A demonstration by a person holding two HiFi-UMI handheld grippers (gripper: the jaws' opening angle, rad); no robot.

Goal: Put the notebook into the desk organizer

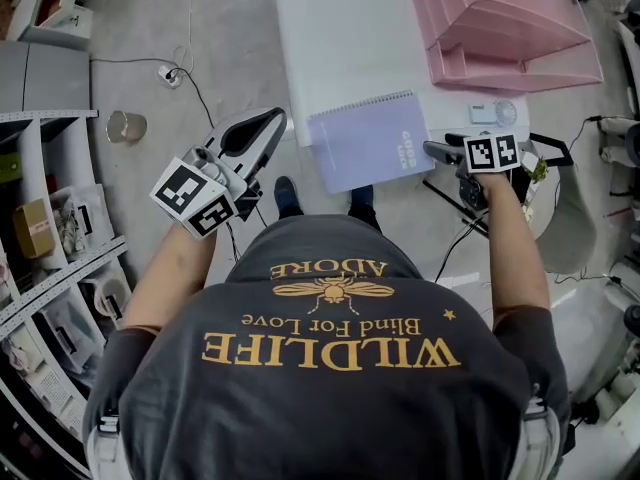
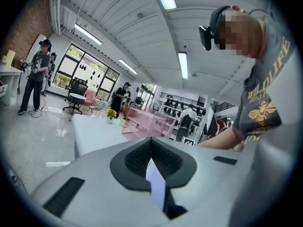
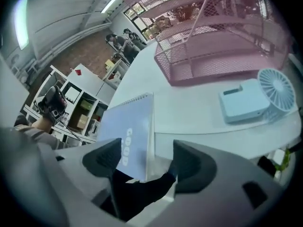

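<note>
**Notebook overhangs the table edge, right jaws spread around it**

The lavender spiral-bound notebook (image 1: 368, 140) lies flat at the white table's (image 1: 350, 38) near edge, partly overhanging. The pink wire-mesh desk organizer (image 1: 505, 28) stands at the table's far right. The right gripper (image 3: 147, 160) has its jaws spread around the overhang, not yet pinching. The left gripper (image 2: 151, 148), off the table's left side, has its jaws pressed together, empty. The notebook is probably light and floppy, so bite deep on the overhang.

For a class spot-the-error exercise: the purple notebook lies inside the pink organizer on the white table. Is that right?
No. The notebook lies flat on the table, at its near edge, apart from the organizer and not inside it. The head view shows this.
</note>
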